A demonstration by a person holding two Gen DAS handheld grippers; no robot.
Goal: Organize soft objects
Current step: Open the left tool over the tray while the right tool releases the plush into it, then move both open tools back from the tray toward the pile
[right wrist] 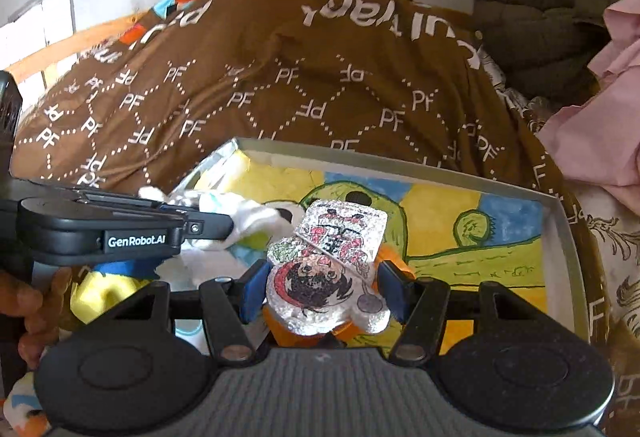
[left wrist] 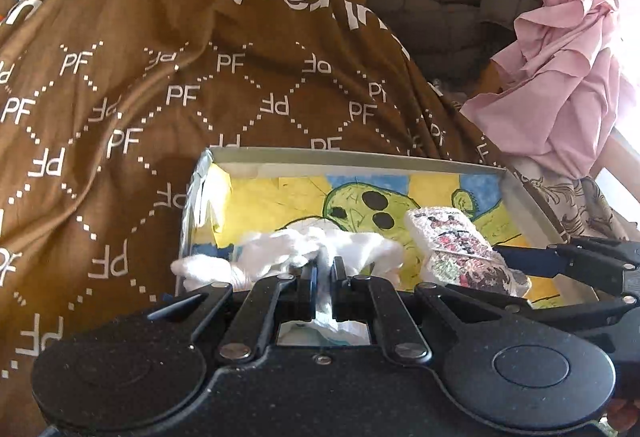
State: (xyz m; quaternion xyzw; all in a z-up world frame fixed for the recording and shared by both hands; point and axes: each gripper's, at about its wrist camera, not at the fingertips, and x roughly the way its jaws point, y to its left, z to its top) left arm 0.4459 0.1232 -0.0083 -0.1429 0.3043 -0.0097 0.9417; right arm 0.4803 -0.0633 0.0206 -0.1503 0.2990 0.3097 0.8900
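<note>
A: What does each hold?
B: The left gripper (left wrist: 324, 273) is pinched tight on a crumpled white cloth (left wrist: 320, 245); the right gripper (right wrist: 320, 289) clamps a nubbly folded towel printed with a cartoon figure (right wrist: 328, 257).
A: Where?
B: Both over one shallow grey-rimmed tray (right wrist: 560, 237) with a painted green-and-yellow floor, resting on a brown "PF"-patterned bedcover (left wrist: 160, 85).
</note>
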